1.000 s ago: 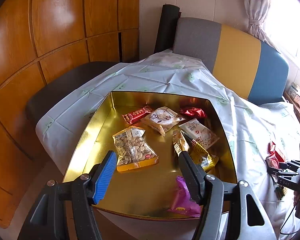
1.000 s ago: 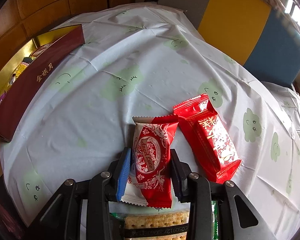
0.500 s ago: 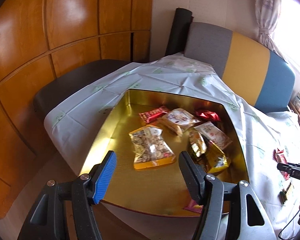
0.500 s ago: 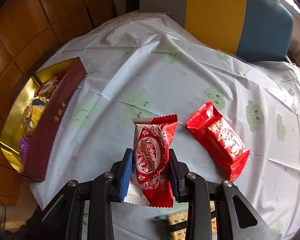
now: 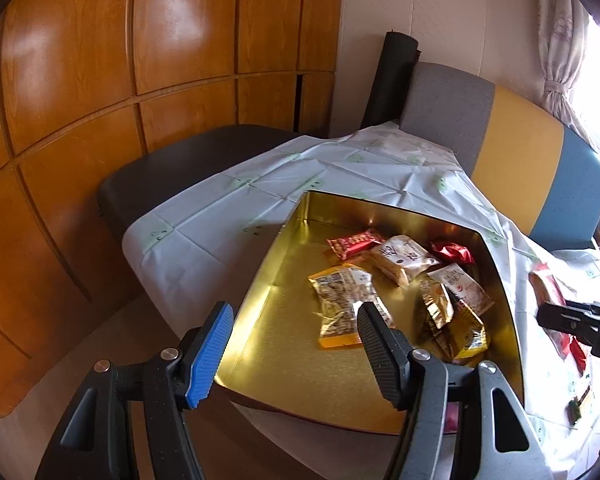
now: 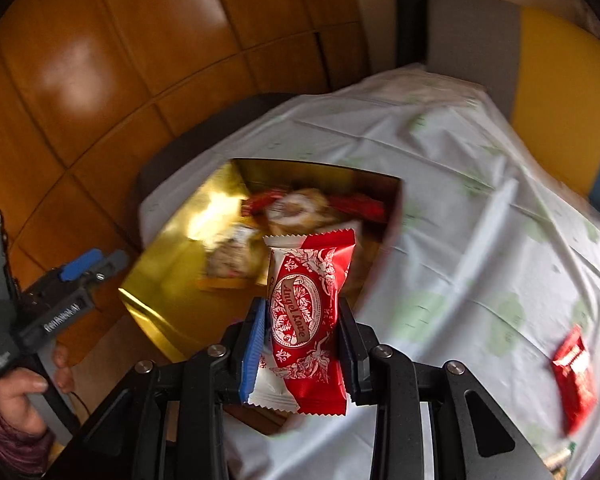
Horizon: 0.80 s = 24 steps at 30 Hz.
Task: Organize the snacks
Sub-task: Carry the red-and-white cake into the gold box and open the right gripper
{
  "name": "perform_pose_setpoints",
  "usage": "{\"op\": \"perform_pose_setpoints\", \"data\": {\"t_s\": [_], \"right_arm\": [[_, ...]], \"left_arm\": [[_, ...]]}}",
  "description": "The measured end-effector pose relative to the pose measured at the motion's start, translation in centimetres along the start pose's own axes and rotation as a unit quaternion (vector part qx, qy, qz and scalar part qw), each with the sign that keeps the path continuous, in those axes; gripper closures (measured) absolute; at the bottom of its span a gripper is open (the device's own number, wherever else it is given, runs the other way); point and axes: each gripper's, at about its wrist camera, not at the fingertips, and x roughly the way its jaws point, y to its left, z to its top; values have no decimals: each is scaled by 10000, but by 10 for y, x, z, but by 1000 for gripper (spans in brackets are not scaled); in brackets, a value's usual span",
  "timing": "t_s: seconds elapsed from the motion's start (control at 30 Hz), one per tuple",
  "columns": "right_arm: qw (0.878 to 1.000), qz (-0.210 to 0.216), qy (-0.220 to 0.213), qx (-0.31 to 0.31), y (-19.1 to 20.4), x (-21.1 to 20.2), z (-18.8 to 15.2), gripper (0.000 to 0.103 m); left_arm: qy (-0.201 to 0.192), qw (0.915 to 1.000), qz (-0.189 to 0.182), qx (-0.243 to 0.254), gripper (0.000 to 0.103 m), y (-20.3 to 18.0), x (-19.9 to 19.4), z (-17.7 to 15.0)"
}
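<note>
A gold tin point(image 5: 272, 280) holds several snack packets, among them a peanut bag point(image 5: 342, 304). My left gripper point(image 5: 294, 344) is open and empty, hovering at the tin's near left corner. My right gripper point(image 6: 302, 334) is shut on a red-and-white snack packet point(image 6: 306, 316) and holds it in the air over the near right side of the tin point(image 6: 168, 240). That gripper point(image 5: 580, 322) also shows at the right edge of the left wrist view. The left gripper point(image 6: 84, 268) shows at the left of the right wrist view.
The table wears a white cloth with green prints point(image 6: 480, 200). A red packet point(image 6: 574, 372) lies on the cloth at the right. A grey, yellow and blue bench back point(image 5: 512, 160) stands behind the table, with wooden wall panels point(image 5: 100, 80) to the left.
My right gripper has lifted the red-and-white packet off the cloth and swung it left over the tin. My left gripper has drawn back and to the left, staying open.
</note>
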Motion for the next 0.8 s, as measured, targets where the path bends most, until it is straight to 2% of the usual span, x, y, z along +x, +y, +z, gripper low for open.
{"op": "perform_pose_setpoints", "data": {"t_s": [0.27,0.37,0.57,0.7,0.8], "right_arm": [[9981,343,421,-297,54,52,12,69],[9964,321,625,-464,67,74,11,69],[9928,231,995,-626,79,108,0,69],[9904,233,1177,-680,81,123,-7,64],[9905,212,1202,-631,81,129,-11,63]], "left_arm": [[-89,9997,139,-178,38,17,-3,0],[-95,9995,165,-247,38,23,-3,0],[-60,9993,200,-318,38,32,0,-1],[-44,9992,210,-328,38,33,3,-2],[-29,9993,208,-310,38,32,4,-2]]}}
